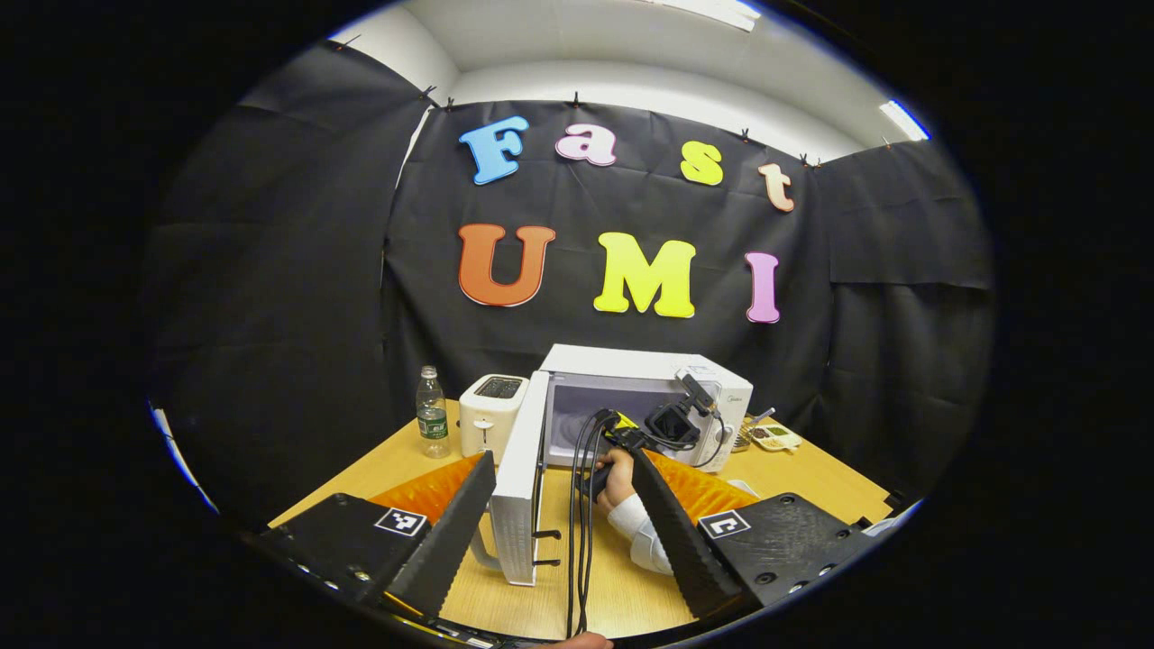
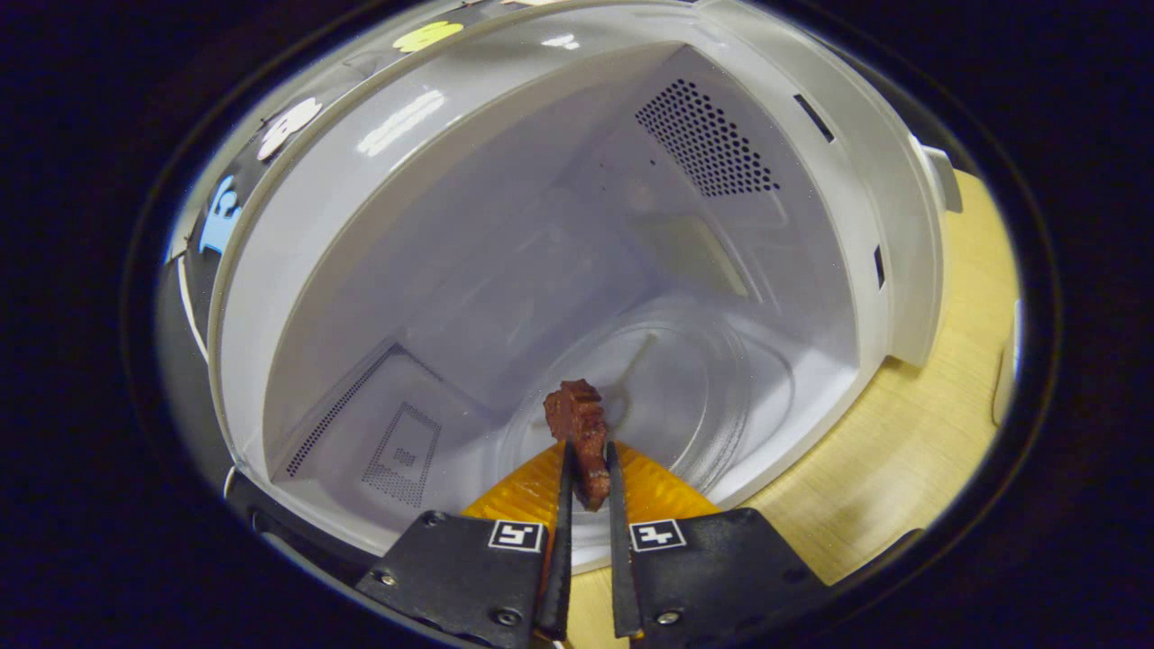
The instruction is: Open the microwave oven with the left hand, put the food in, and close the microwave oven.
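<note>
The white microwave stands at the back of the wooden table with its door swung wide open to the left. My left gripper hangs open in front of it, the door edge between its fingers without touching them. A hand holds my right gripper at the oven's opening. In the right gripper view, my right gripper is shut on a brown piece of food, held just inside the cavity above the glass turntable.
A white toaster and a clear water bottle stand left of the microwave. A small tray of food lies to its right. Black cables trail across the wooden table toward me.
</note>
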